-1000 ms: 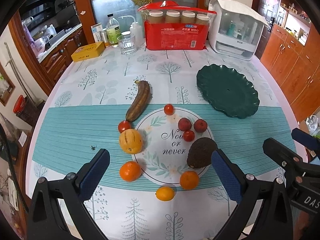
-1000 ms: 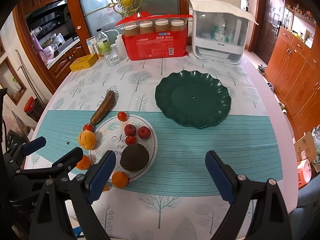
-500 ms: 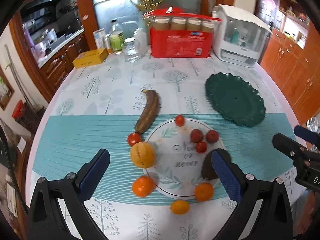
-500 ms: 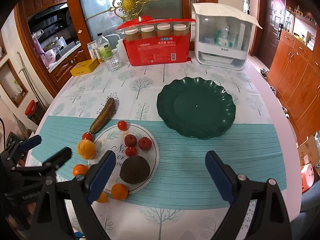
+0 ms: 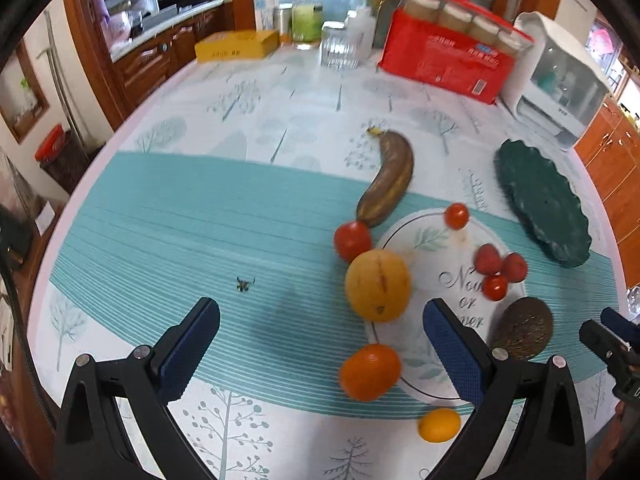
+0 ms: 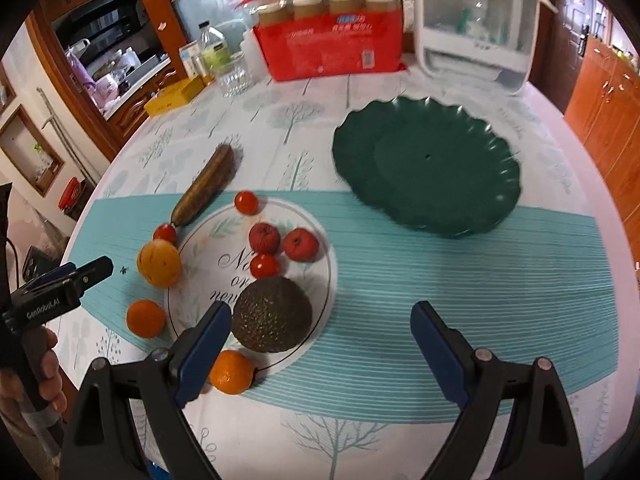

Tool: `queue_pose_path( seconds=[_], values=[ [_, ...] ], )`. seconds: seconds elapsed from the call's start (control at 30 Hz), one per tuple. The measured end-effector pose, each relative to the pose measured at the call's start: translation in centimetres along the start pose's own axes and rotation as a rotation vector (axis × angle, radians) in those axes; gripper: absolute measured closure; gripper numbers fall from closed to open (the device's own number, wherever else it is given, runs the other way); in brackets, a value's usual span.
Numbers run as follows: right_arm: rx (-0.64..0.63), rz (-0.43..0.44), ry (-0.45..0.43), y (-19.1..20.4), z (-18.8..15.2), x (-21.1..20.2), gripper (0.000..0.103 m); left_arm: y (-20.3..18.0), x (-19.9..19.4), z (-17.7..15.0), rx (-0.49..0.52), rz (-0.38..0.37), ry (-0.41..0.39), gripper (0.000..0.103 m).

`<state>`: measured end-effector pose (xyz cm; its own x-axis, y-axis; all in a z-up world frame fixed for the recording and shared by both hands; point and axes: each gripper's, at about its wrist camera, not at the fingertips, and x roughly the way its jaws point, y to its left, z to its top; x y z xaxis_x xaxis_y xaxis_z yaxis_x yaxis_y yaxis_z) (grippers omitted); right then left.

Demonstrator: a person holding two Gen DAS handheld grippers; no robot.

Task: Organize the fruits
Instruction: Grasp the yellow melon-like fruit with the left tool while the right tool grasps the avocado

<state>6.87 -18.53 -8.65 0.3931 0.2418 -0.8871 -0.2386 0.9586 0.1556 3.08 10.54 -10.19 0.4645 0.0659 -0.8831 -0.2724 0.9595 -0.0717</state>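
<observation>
Two grippers wide open, nothing held, both above the near table edge.
Left gripper [image 5: 320, 344] faces round yellow-orange fruit [image 5: 378, 285] at the white printed mat [image 5: 444, 240] edge; brown overripe banana [image 5: 386, 178] lies behind. Right gripper [image 6: 320, 344] view alone shows the whole scalloped dark green plate [image 6: 428, 168], bare.

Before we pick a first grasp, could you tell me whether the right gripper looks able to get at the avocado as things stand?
Probably yes: the right gripper is open, and the avocado lies uncovered just beyond its left finger; it needs a slight leftward shift.
</observation>
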Motion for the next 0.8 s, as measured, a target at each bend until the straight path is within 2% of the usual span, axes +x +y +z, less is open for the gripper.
queue_pose_path(
  seconds=[0.17,0.57,0.67,0.77,0.8],
  values=[
    [0.011,0.051,0.045,0.3,-0.1,2.8,0.011,-0.5,2.4,0.2,-0.002,-0.042,0.051,0.002],
    [0.02,0.098,0.154,1.6,-0.3,7.4,0.011,-3.5,7.0,1.5,0.016,-0.066,0.128,0.007],
    [0.023,0.108,0.177,1.7,-0.6,8.1,0.012,-3.7,7.7,1.6,0.009,-0.063,0.147,0.013],
    [0.016,0.106,0.174,2.0,-0.7,8.3,0.015,-3.8,8.3,1.7,0.005,-0.071,0.163,0.027],
    [0.009,0.113,0.173,2.1,-0.7,8.3,0.022,-3.9,8.4,1.7,0.007,-0.072,0.167,0.032]
  ],
)
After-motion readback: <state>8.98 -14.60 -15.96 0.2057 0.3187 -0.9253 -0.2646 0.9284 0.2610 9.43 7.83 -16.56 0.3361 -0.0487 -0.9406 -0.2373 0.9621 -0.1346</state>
